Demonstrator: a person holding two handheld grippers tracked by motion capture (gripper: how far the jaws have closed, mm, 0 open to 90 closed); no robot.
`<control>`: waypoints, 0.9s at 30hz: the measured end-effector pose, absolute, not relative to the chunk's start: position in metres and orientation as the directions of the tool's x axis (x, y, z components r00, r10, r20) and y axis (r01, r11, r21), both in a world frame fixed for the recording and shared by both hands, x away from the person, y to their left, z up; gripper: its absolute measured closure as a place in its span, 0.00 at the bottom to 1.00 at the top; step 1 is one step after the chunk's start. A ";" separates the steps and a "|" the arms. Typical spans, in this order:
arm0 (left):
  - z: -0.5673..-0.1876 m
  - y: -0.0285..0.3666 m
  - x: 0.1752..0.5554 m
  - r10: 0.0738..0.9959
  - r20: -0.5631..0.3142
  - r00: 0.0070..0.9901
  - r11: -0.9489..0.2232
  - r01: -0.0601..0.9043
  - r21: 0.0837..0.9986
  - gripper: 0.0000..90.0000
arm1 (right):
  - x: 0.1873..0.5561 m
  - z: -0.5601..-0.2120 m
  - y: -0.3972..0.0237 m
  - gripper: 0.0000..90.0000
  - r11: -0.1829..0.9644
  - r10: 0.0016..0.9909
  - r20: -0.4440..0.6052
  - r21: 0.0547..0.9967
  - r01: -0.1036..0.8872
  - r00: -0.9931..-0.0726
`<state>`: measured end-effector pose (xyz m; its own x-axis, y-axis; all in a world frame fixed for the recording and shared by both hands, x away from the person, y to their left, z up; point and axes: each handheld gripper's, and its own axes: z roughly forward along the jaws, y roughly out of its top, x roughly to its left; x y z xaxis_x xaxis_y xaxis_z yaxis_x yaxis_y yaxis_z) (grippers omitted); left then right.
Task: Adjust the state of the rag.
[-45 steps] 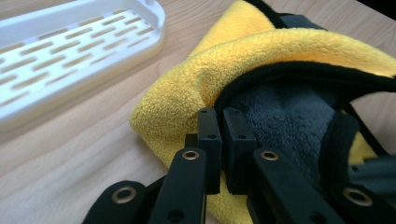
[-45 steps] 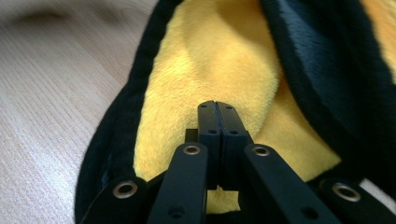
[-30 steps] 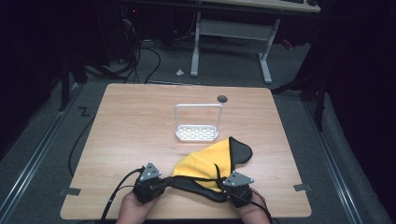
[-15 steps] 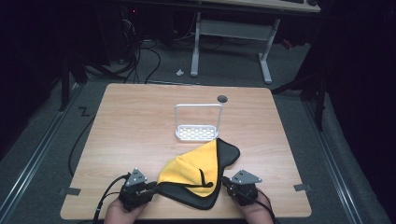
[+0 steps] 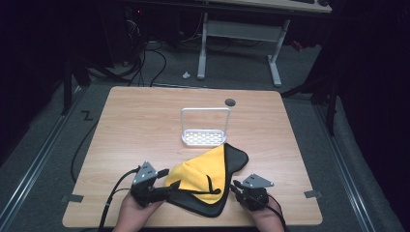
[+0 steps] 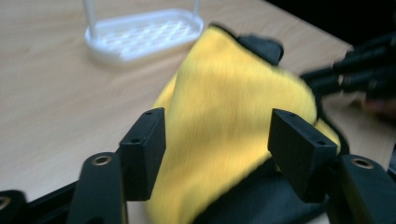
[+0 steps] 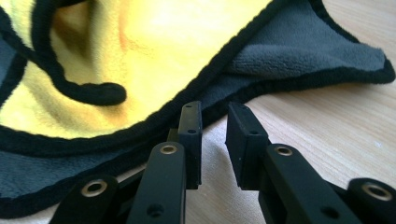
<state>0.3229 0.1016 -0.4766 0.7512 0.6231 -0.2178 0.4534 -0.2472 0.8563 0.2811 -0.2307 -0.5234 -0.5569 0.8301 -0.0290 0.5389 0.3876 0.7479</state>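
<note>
Yellow microfibre with a grey back and black piping: the cloth lies folded at the six o'clock edge of the wooden table, its far corner touching the white rack that stands toward the table's centre, at about twelve o'clock from the cloth. I read this as the release after a fold: both tongs have let go and the cloth lies on the wood under its own weight.

My left gripper sits at the cloth's nine o'clock side. Its jaws have just been opening and now stand wide; in the left gripper view the yellow face shows between and beyond them, but the pads press on nothing, so it holds nothing.

My right gripper is at the cloth's four o'clock. Its jaws have just been opening too, though only to a narrow gap. In the right gripper view the fingertips hover just short of the black hem, with bare wood showing in the gap, nothing pinched.

For the next move, I judge that another fold would need a fresh grip on the hem: bring each gripper low to an edge, slide one jaw under the piping, and close before lifting. The loose black loop on the yellow face could snag a jaw, so I would approach clear of it
</note>
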 end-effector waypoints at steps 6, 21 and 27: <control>-0.471 0.063 0.358 0.627 -0.190 0.755 -0.329 0.479 0.814 0.39 | 0.283 -0.524 -0.233 0.87 0.373 0.843 -0.029 0.751 0.545 -0.537; -0.491 0.142 0.323 0.668 -0.260 0.697 -0.277 0.557 0.783 0.89 | 0.305 -0.519 -0.206 1.00 0.411 0.819 -0.067 0.761 0.502 -0.570; -0.509 0.171 0.319 0.669 -0.348 0.657 -0.182 0.599 0.780 0.88 | 0.301 -0.524 -0.175 1.00 0.471 0.761 -0.062 0.738 0.484 -0.646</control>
